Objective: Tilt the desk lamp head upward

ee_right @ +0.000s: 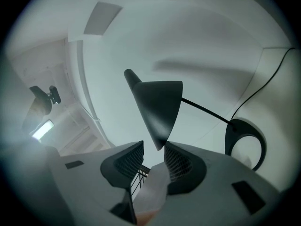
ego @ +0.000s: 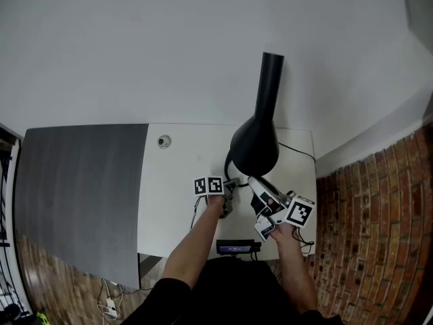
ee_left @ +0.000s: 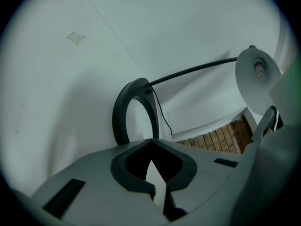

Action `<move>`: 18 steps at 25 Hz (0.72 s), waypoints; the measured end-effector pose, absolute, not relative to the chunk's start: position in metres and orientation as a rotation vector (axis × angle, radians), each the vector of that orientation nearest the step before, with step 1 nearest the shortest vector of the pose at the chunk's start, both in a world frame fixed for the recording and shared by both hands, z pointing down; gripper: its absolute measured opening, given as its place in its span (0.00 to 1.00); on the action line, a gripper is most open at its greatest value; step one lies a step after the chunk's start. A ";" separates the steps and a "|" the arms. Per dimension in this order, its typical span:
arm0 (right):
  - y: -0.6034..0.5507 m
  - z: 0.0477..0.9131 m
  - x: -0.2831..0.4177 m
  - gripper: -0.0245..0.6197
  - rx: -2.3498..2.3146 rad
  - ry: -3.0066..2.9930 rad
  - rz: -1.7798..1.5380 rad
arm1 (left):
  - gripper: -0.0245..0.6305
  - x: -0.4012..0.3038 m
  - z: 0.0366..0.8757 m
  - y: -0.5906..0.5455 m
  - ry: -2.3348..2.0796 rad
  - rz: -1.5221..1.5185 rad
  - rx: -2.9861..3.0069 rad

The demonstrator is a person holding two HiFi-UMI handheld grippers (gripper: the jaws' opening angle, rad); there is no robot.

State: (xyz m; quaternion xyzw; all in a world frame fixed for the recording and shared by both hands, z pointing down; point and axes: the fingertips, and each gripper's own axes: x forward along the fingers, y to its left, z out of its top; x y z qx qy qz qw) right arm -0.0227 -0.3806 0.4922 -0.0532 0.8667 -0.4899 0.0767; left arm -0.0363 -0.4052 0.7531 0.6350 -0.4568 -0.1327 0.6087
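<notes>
A black desk lamp stands at the right of the white desk. Its cone-shaped head hangs over the desk and its neck points away from me. In the right gripper view the lamp head narrows down to a rim edge lying between the jaws of my right gripper, which stand open around it. The thin rod runs to the ring base. My left gripper is shut with nothing seen in it, just in front of the ring base. The head view shows both grippers, left and right, under the head.
A dark grey panel adjoins the desk on the left. A round grommet sits near the desk's back edge. The lamp cable trails to the right. A small black device is at the front edge. Brick floor lies right.
</notes>
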 end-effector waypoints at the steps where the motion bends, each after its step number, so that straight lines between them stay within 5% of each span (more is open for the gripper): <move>1: -0.382 0.491 -0.024 0.23 -0.152 2.592 -1.464 | 0.05 -0.037 0.753 -0.406 -1.057 -0.311 1.466; 18: -0.364 0.476 -0.013 0.22 -0.068 2.531 -1.487 | 0.05 -0.037 0.755 -0.407 -1.066 -0.319 1.458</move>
